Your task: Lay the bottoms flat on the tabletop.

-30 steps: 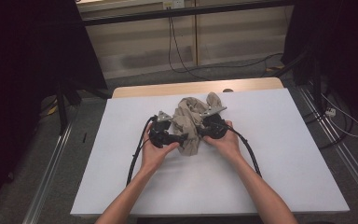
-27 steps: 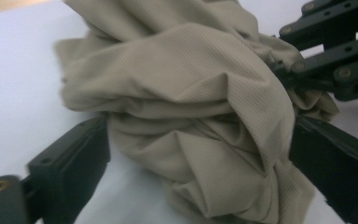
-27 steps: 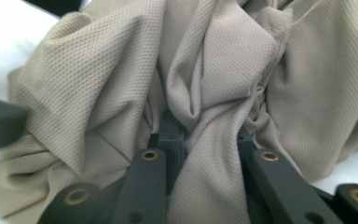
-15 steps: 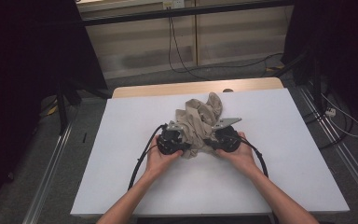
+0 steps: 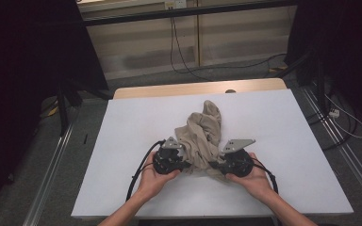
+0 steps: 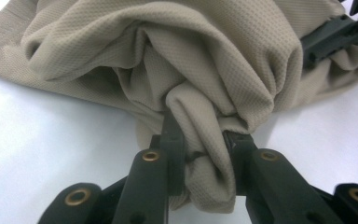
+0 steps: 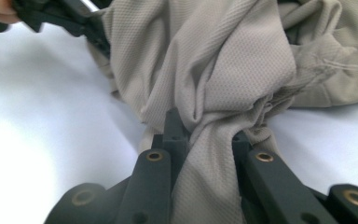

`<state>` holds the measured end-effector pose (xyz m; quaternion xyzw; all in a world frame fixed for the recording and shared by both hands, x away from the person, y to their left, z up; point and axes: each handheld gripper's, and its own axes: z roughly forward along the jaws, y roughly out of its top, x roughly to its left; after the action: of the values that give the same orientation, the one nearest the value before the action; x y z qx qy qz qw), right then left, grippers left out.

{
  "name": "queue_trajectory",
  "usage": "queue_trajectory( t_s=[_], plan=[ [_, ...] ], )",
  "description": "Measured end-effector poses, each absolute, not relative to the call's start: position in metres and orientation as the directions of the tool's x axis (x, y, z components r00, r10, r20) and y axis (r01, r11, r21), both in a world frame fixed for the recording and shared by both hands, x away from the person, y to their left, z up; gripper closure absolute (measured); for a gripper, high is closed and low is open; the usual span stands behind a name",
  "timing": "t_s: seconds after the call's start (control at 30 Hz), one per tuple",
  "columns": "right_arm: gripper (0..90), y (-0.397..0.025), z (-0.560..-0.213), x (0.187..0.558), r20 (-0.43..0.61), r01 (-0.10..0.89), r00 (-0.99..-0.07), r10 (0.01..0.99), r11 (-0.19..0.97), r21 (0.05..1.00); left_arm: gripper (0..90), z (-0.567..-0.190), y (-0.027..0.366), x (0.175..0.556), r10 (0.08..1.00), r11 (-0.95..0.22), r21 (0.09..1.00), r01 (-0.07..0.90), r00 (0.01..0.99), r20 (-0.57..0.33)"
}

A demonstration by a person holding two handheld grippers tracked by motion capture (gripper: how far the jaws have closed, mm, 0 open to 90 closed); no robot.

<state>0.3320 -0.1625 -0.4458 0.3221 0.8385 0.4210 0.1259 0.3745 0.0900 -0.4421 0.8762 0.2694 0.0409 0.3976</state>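
The beige garment (image 5: 202,136) lies bunched on the white table (image 5: 122,136) between both grippers. The left gripper (image 6: 200,154) and right gripper (image 7: 205,144) each pinch a fold. Its shape stays unclear.

A beige, finely dotted-weave cloth (image 5: 201,136) lies on a white table (image 5: 122,141), gripped by seemingly black jaws.
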Motion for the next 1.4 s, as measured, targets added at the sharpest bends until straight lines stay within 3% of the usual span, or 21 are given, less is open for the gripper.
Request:
queue_trajectory(
  t_s=[0.37, 0.5, 0.6, 0.63, 0.7, 0.87, 0.9, 1.13, 1.4],
  plan=[
    [76.9, -0.152, -0.444, 0.296, 0.082, 0.421, -0.790, 0.608, 0.440, 0.793, 75.1, -0.437, 0.114, 0.332, 0.484, -0.551, 0.720, 0.422, 0.864, -0.136],
    [72.1, -0.144, -0.445, 0.295, 0.079, 0.417, -0.795, 0.602, 0.447, 0.792, 73.1, -0.438, 0.120, 0.333, 0.512, -0.524, 0.724, 0.448, 0.846, -0.153],
    [62.8, -0.144, -0.445, 0.300, 0.077, 0.406, -0.803, 0.591, 0.448, 0.796, 64.1, -0.438, 0.119, 0.334, 0.526, -0.507, 0.733, 0.454, 0.836, -0.154],
    [53.0, -0.147, -0.443, 0.303, 0.082, 0.409, -0.795, 0.601, 0.433, 0.803, 56.6, -0.436, 0.120, 0.333, 0.537, -0.491, 0.749, 0.445, 0.831, -0.142],
    [50.6, -0.149, -0.442, 0.304, 0.088, 0.415, -0.790, 0.606, 0.424, 0.805, 52.7, -0.435, 0.121, 0.333, 0.545, -0.480, 0.755, 0.448, 0.826, -0.144],
    [31.3, -0.154, -0.435, 0.313, 0.082, 0.426, -0.752, 0.654, 0.387, 0.818, 31.6, -0.429, 0.123, 0.340, 0.593, -0.436, 0.785, 0.439, 0.797, -0.117],
    [26.4, -0.155, -0.431, 0.319, 0.079, 0.431, -0.735, 0.673, 0.375, 0.821, 23.8, -0.428, 0.124, 0.342, 0.597, -0.425, 0.791, 0.440, 0.793, -0.121],
    [15.5, -0.153, -0.418, 0.341, 0.045, 0.426, -0.702, 0.711, 0.369, 0.826, 10.5, -0.422, 0.119, 0.349, 0.634, -0.389, 0.831, 0.397, 0.770, -0.071],
    [13.4, -0.151, -0.399, 0.372, 0.044, 0.408, -0.658, 0.752, 0.307, 0.860, 8.3, -0.415, 0.106, 0.364, 0.664, -0.370, 0.852, 0.369, 0.747, -0.036]
  ],
)
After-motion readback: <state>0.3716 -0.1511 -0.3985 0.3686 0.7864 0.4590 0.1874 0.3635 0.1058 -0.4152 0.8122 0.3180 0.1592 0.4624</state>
